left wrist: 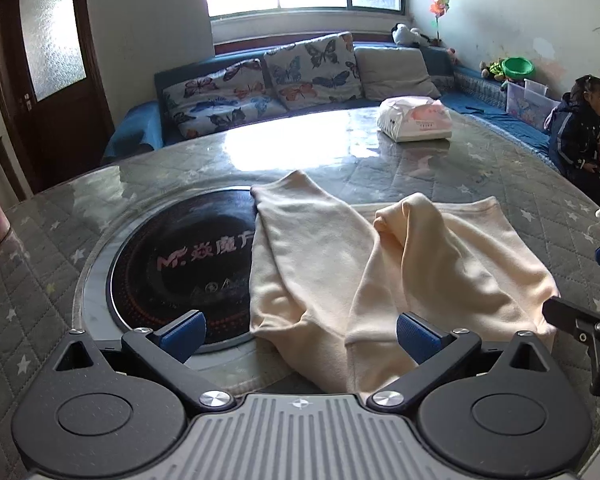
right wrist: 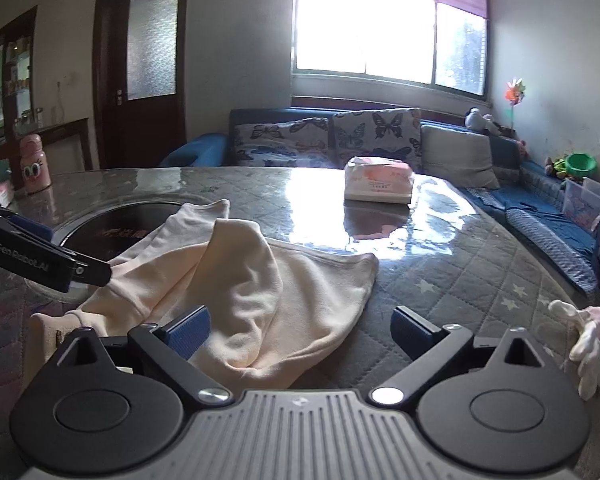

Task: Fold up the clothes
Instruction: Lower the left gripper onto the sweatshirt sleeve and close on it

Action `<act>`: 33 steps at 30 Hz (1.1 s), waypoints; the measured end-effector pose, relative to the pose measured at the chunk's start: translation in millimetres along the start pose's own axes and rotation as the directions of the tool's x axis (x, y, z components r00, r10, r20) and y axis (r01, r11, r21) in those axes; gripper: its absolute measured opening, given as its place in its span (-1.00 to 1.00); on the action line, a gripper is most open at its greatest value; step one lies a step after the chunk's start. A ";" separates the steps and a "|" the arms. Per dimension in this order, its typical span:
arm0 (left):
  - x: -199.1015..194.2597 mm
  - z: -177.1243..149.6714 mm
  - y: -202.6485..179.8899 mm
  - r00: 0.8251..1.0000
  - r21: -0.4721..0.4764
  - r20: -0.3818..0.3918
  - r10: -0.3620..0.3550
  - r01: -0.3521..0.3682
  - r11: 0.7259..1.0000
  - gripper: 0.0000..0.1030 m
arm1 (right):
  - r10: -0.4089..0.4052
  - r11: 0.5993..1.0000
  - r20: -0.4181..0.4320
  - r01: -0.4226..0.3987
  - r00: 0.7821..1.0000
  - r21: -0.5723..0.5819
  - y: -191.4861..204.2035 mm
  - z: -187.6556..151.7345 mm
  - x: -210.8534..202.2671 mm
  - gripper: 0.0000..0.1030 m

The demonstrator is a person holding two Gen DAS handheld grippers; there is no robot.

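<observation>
Here, both wide open and empty: left hand-held gripper (left wrist: 300, 334) over cream garment (left wrist: 400, 264), right hand-held gripper (right wrist: 300, 330) at its hem, bare table (right wrist: 460, 280) rightward.

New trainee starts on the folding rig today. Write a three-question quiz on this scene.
1. True or false: the left gripper is shut on the cream garment.
2. What does the garment partly cover? A) the tissue pack B) the black hob C) the pink bottle
3. Fill in: beside the right gripper, at the table's right edge, lies a white ____.

Key
1. False: both grippers are open, holding nothing.
2. B: its left edge lies over the hob.
3. Glove.
</observation>
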State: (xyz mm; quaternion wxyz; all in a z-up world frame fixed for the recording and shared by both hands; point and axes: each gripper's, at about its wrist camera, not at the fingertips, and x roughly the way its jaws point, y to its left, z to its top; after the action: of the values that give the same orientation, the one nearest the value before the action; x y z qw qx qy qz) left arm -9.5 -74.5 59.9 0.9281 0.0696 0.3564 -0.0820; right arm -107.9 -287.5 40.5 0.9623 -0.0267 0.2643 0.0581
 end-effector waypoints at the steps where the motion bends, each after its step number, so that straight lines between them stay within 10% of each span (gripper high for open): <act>1: 1.0 0.6 -0.9 1.000 0.000 0.005 -0.003 0.003 1.000 0.99 | 0.013 1.000 -0.012 -0.013 1.000 -0.001 -0.7 1.4 2.9 0.89; 20: 32.4 12.6 -23.2 0.995 0.125 0.006 -0.095 0.093 0.988 0.45 | 0.093 0.996 -0.147 -0.094 0.985 0.006 -12.1 17.3 52.5 0.51; 33: 37.7 9.7 -15.9 0.987 0.106 0.000 -0.162 0.161 0.981 -0.86 | 0.112 0.992 -0.158 -0.119 0.981 -0.030 -7.0 35.3 71.6 0.29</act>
State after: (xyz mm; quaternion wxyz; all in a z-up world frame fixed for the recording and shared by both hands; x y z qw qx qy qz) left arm 21.2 -95.7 40.6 0.9150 0.0893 0.3519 -0.1761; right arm -28.1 -284.6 34.4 0.9329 -0.0347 0.3389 0.1168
